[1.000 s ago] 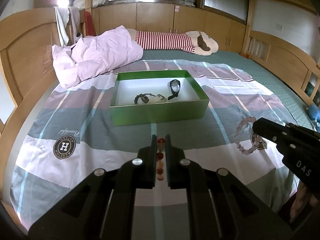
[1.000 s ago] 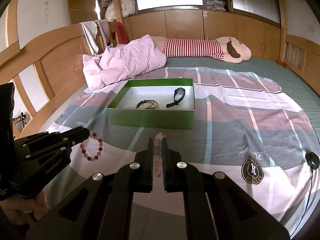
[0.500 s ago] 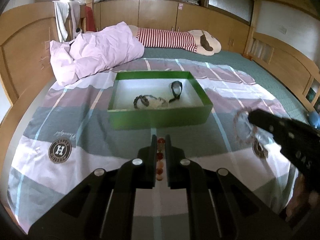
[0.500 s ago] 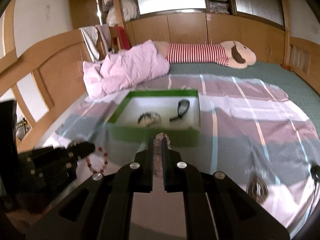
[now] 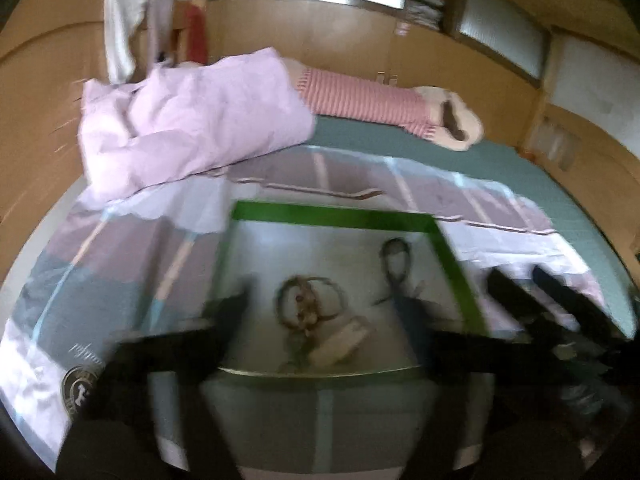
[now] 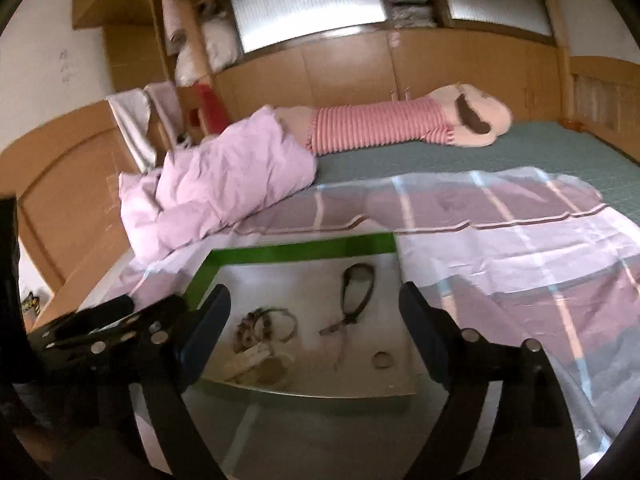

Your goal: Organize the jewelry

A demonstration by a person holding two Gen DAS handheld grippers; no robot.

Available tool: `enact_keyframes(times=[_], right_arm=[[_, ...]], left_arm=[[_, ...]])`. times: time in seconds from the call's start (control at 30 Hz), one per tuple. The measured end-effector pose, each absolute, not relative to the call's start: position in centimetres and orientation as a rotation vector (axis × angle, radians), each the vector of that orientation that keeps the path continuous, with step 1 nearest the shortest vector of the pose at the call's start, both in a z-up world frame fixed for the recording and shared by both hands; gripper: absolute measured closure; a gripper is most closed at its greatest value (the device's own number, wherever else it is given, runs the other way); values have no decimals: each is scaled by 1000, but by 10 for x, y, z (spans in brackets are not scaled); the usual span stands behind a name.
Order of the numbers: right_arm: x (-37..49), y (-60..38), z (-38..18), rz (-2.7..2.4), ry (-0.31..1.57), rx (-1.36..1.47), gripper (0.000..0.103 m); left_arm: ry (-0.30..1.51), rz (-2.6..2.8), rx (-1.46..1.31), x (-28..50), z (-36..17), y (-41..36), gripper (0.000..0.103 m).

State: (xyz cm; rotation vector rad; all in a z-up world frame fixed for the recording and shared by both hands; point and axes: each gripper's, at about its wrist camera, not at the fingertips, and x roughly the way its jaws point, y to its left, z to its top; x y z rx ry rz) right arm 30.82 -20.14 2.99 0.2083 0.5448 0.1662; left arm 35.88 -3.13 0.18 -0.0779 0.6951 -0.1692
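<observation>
Jewelry lies, apparently blurred, in the green box while both grippers, just opened wide, hold nothing.

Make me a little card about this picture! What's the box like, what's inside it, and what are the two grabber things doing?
Place: a bed with a striped sheet
Box: green box, white inside
Inside box: black strap, tangle of bracelets, other small pieces too blurry to name
Left gripper: jaws just opened, wide apart over the box, holding nothing
Right gripper: jaws just opened, wide apart over the box, holding nothing
Nearby: pink quilt, striped plush toy
</observation>
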Motion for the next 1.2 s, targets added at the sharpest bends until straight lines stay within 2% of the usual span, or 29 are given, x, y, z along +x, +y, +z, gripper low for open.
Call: enact_keyframes(times=[0.07, 0.13, 0.2, 0.23, 0.47, 0.63, 1.2], right_arm=[[291, -205, 50, 167, 504, 189, 18], [261, -207, 73, 129, 439, 154, 3], [228, -205, 89, 73, 413, 113, 3], [215, -202, 93, 54, 437, 89, 3], [156, -191, 66, 50, 596, 53, 3], [136, -191, 57, 59, 611, 63, 3], [145, -189, 51, 62, 613, 55, 3]], left_arm=[[684, -168, -89, 348, 11, -23, 23], [646, -187, -92, 328, 32, -18, 18], [603, -193, -86, 302, 50, -13, 6], [588, -195, -80, 288, 54, -12, 4], [618, -191, -34, 208, 60, -14, 4], [629, -155, -44, 177, 53, -3, 4], [675, -160, -16, 170, 36, 4, 4]])
